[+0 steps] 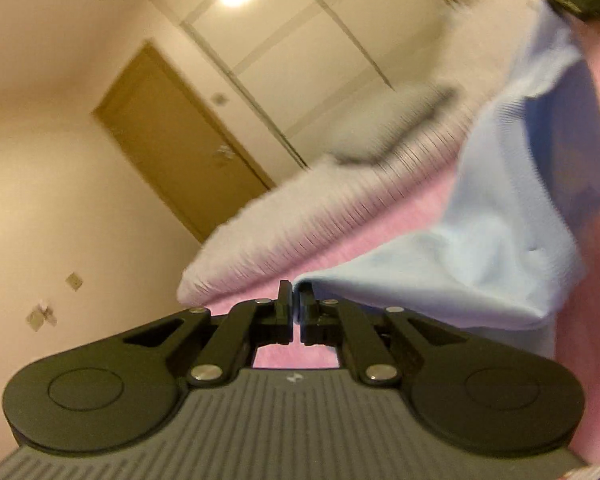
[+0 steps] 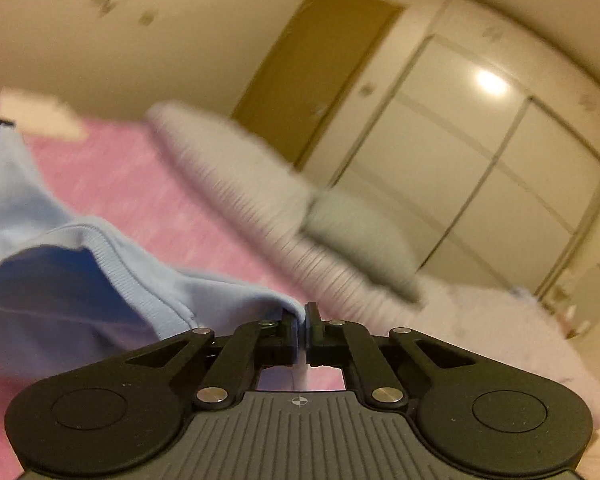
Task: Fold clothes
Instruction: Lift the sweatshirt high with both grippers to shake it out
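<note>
Pink bedding covers the bed [image 2: 140, 184], the largest thing in both views, with a fuzzy pale blanket [image 2: 236, 168] heaped along its far side and a grey pillow [image 2: 360, 240] lying on that heap; behind them stand a brown door [image 2: 320, 68] and a pale sliding wardrobe [image 2: 480, 152]. The light blue garment [image 2: 80, 280] hangs above the pink surface, stretched between the two hands, and is not lying flat: in the right wrist view its ribbed hem or neck opening gapes toward the camera, showing a darker blue inside, and in the left wrist view [image 1: 500, 220] it sags in loose folds toward the bed. The right gripper [image 2: 303, 320] has its jaws pressed together on an edge of the blue cloth, a thin strip of fabric showing between the pads. The left gripper [image 1: 295, 300] is likewise closed on the garment, with the cloth bunched against its right jaw. Motion blur softens both views, so I cannot tell which part of the garment each gripper has. As a judgement, the task is at its start: the garment is picked up by two points and raised, but no fold is visible yet. What seems left is to spread it flat on the bed, then fold it and smooth it.
</note>
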The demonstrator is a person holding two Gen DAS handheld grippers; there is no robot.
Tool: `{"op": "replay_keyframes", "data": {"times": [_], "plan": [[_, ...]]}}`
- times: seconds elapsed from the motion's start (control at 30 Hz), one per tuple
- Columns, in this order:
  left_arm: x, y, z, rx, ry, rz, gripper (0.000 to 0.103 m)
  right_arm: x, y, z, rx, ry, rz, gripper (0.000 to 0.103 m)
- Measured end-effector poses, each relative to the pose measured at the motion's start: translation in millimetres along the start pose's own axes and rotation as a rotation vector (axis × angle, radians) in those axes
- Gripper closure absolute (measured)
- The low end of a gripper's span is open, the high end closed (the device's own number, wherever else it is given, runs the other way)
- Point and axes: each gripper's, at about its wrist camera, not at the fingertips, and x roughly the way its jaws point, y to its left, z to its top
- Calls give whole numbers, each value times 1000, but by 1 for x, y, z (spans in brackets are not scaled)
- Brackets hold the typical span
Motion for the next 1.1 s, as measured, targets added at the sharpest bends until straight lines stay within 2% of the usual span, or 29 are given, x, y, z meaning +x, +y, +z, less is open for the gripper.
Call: {"op": "replay_keyframes", "data": {"times": [0.17, 0.37, 0.57, 0.73, 0.83, 0.93, 0.97, 1.03, 1.1], "plan": [[-22, 77, 65, -163, -101, 87, 100, -34, -55, 67, 80, -121, -81, 100], [-76, 140, 118, -262, -202, 123, 100, -105, -99, 130, 87, -283, -129, 100], [-135, 168, 140, -315, -256, 106, 100, -181, -124, 156, 116, -386, -133, 100], [-163, 179, 142, -347, -233, 35, 100, -216, -126, 156, 114, -365, -151, 100], [-144, 190, 146, -363, -214, -19, 100, -222, -126, 159, 121, -329, -171, 100], [-101, 199, 147, -370, -182, -86, 100, -187, -124, 164, 125, -287, -203, 100], [-82, 202, 145, -386, -146, -130, 99, -173, -124, 166, 127, -271, -214, 100], [-16, 209, 141, -444, -32, -234, 97, -121, -134, 167, 166, -178, -209, 100], [61, 209, 137, -519, 108, -312, 93, -50, -159, 159, 249, 8, -147, 99]]}}
